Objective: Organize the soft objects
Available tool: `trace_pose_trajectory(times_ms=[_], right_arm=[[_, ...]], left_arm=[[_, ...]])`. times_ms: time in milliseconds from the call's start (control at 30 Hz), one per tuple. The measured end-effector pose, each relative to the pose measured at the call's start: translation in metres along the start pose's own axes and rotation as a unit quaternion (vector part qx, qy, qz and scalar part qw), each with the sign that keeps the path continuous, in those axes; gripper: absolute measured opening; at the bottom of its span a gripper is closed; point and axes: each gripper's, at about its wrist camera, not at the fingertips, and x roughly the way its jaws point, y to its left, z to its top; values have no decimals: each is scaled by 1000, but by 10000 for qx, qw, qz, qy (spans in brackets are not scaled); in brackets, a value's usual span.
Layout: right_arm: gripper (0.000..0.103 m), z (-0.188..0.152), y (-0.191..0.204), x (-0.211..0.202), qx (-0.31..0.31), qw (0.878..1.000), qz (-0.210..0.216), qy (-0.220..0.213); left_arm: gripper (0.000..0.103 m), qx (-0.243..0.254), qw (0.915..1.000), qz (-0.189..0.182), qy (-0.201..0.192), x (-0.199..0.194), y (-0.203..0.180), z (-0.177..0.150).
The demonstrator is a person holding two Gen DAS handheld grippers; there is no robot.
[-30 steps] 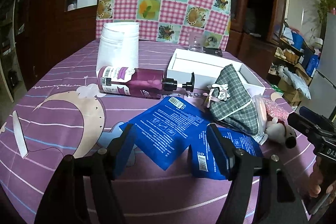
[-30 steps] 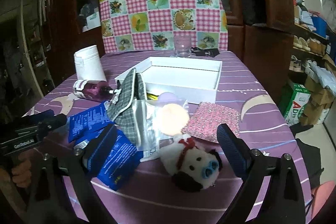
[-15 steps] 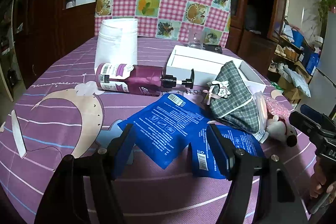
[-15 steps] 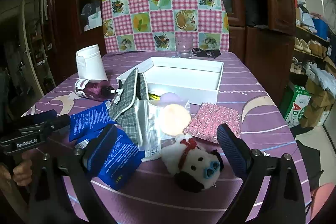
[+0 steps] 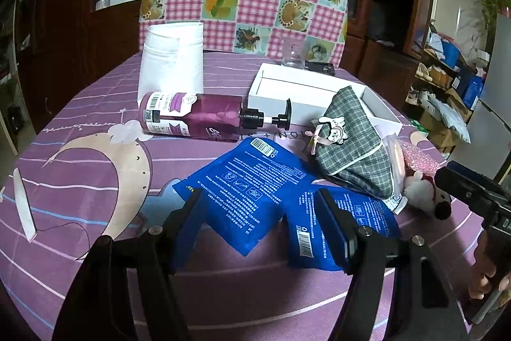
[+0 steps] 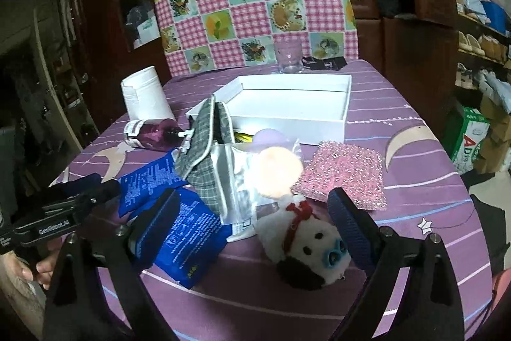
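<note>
Broadly, the purple-clothed table (image 5: 80, 168) carries a white box (image 6: 297, 114) toward its far edge, then blue packs (image 5: 252, 181), a plaid pouch (image 5: 354, 143) and a plush dog (image 6: 306, 248) nearer its front edge. Left gripper (image 5: 258, 206) and right gripper (image 6: 252, 210) gape, empty.

The plaid pouch (image 5: 354, 146) covers part of the white box (image 5: 297, 85) behind it and a corner of the near blue packet (image 5: 345, 222). Beside the pouch, the plush dog (image 5: 424, 194) shows only partly. The packets' print is too small to read. Cabinet shelves behind the box are dark and unclear.
</note>
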Motion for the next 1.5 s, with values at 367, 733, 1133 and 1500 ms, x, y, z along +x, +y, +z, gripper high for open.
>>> trace_pose_trajectory(times_ms=[367,733,1133,1500], right_arm=[[93,0,-4,-2,85,9999,-69,-12],[93,10,8,-13,-268,9991,-294,-139],[93,80,32,-39,-600,9959,-449,-498],[85,128,34,26,-140,9965,685,-458]], left_arm=[[70,89,9999,-41,-25,-1,-1,1],[70,349,9992,-14,170,5,-12,0],[70,257,9989,-111,383,-14,-20,52],[70,374,9990,-141,214,17,-30,115]])
